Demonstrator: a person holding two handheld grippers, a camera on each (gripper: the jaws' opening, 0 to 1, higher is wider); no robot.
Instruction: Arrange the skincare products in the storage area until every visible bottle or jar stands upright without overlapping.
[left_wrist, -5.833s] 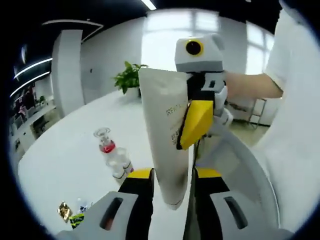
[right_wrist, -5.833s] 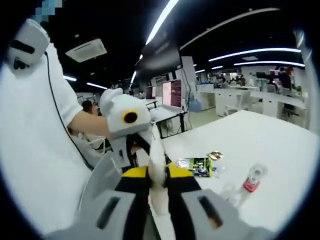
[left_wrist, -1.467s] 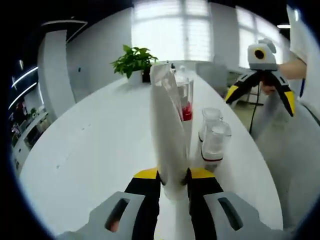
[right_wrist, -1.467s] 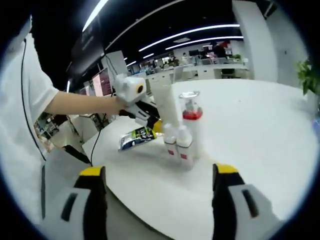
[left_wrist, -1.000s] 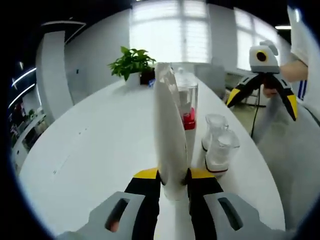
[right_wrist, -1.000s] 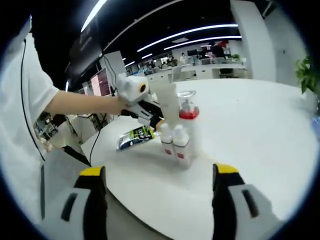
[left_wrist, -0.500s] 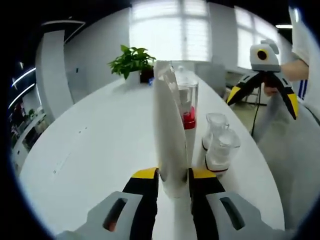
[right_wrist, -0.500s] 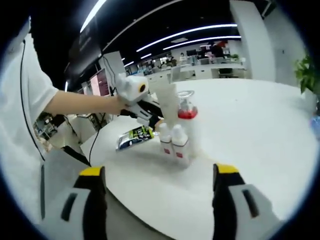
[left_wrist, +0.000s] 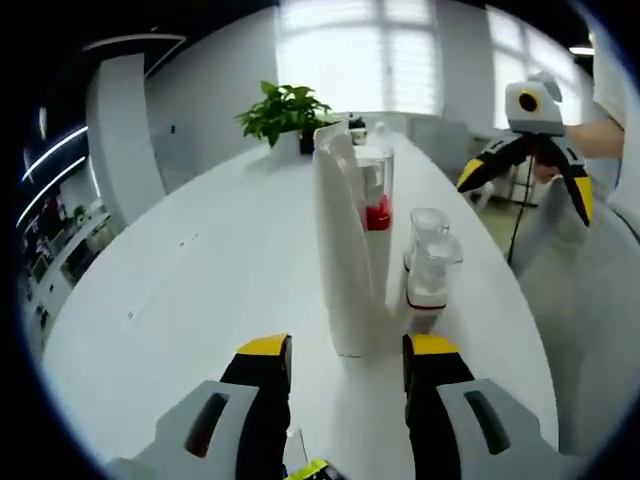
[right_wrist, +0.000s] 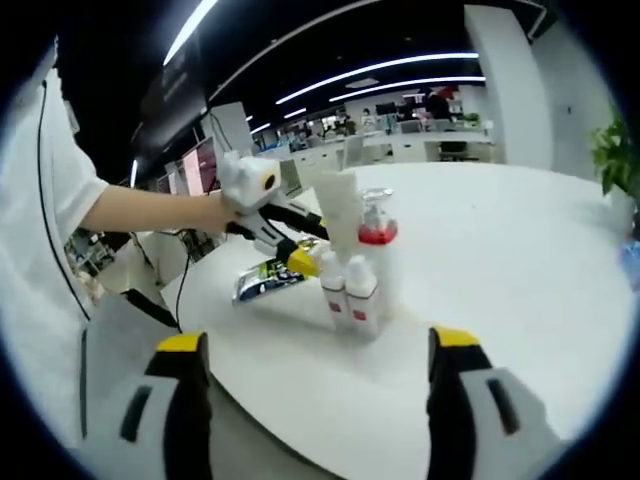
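Observation:
A tall white tube (left_wrist: 342, 250) stands upright on the white table (left_wrist: 180, 300), just ahead of my left gripper (left_wrist: 340, 365), whose jaws are open and apart from it. Behind the tube stands a clear pump bottle with a red band (left_wrist: 377, 215), and to its right two small clear bottles (left_wrist: 430, 275). From the right gripper view the same tube (right_wrist: 342, 232), pump bottle (right_wrist: 374, 245) and small bottles (right_wrist: 351, 290) stand in a tight group. My right gripper (right_wrist: 320, 400) is open and well back from them, and it also appears at the right of the left gripper view (left_wrist: 525, 165).
A green sachet (right_wrist: 268, 277) lies flat on the table by the left gripper (right_wrist: 285, 240). A potted plant (left_wrist: 285, 115) stands at the table's far end. A person's arm and white shirt (right_wrist: 60, 260) are at the left. The table edge (right_wrist: 300, 440) is near.
My left gripper has let go of the white tube and drawn back a little. The tube now stands by itself. The right gripper has stayed open and still.

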